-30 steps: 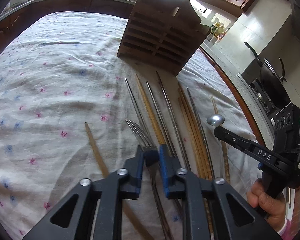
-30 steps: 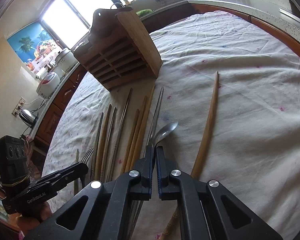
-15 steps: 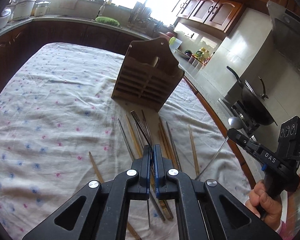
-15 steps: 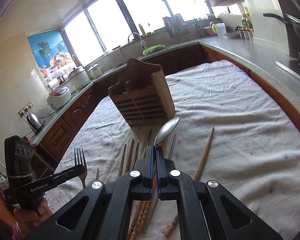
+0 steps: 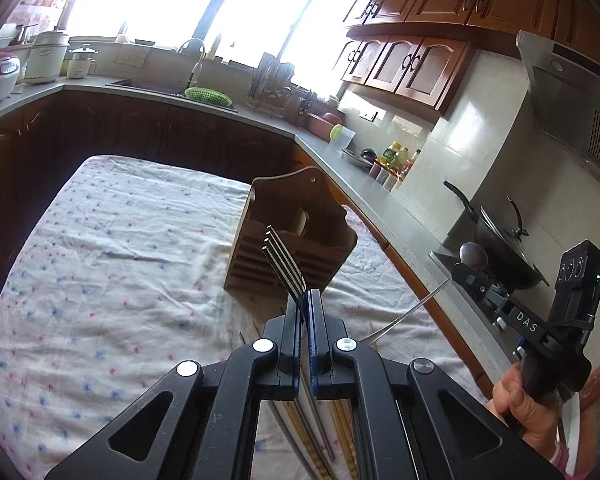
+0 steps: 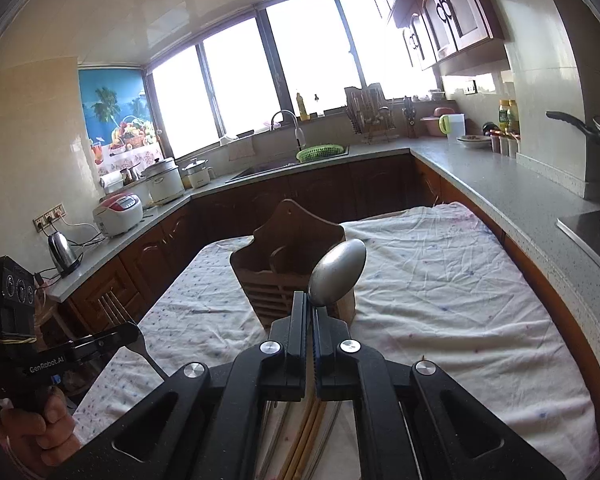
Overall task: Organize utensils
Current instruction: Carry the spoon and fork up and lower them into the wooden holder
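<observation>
I am clamping my left gripper (image 5: 303,300) on a fork (image 5: 285,262), tines slanting toward eleven o'clock, and my right gripper (image 6: 311,312) on a spoon (image 6: 337,272), bowl tipped toward one o'clock. The wooden utensil holder (image 5: 296,236) is standing dead ahead at twelve o'clock on the tablecloth (image 5: 100,260), roughly equally near both.

A worktop (image 5: 112,248) draped in a wrinkled white cloth (image 6: 440,292) dotted with small pink and blue flowers. A slotted wooden utensil holder (image 5: 296,232) stands upright on it. Wooden and metal chopsticks (image 5: 320,436) lie nearer the camera.
</observation>
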The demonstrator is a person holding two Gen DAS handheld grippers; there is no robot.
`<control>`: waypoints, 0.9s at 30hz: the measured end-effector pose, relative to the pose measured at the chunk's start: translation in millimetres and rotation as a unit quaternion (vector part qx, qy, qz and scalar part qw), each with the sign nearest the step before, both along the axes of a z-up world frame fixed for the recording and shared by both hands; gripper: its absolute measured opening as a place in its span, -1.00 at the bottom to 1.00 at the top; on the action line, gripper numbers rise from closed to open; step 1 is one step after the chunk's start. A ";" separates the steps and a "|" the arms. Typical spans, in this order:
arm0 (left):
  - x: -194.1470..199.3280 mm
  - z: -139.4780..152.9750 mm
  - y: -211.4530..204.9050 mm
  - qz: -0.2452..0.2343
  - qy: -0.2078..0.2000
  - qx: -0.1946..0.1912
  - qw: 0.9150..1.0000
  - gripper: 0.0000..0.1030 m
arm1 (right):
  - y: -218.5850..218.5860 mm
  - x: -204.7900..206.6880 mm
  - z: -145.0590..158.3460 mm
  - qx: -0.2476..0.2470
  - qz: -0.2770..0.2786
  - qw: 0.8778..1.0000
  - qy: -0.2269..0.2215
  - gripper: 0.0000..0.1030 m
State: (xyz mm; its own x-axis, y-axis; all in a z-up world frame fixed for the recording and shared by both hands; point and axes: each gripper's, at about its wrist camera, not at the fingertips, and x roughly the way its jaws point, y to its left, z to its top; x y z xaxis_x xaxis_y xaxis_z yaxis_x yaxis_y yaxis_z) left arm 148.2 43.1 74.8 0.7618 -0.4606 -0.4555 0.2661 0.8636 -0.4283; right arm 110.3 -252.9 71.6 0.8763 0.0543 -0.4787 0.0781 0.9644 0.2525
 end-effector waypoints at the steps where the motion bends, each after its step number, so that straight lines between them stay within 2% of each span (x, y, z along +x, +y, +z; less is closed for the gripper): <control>1: 4.6 3.7 0.4 0.003 -0.005 0.001 1.000 -0.98 | -1.1 4.3 3.0 -0.002 -0.001 1.000 -0.003 -0.96; 9: 62.3 45.6 -1.9 0.017 -0.061 0.000 0.998 -0.98 | -7.3 41.0 37.2 -0.037 -0.009 0.998 -0.045 -0.96; 13: 100.3 50.7 -9.1 0.022 -0.076 0.002 0.997 -0.98 | -10.9 71.3 50.6 -0.059 -0.016 0.996 -0.059 -0.96; 18: 152.3 23.6 -19.5 0.031 -0.067 0.006 0.997 -0.98 | -15.4 107.7 40.7 -0.074 -0.019 0.996 -0.054 -0.96; 25: 203.2 -27.8 -39.7 0.027 -0.026 0.017 0.999 -0.98 | -14.0 143.1 -8.4 -0.081 -0.004 0.997 -0.006 -0.96; 27: 216.3 -30.5 -41.0 0.027 -0.014 0.017 0.999 -0.98 | -15.0 148.3 -22.9 -0.076 0.001 0.997 0.009 -0.96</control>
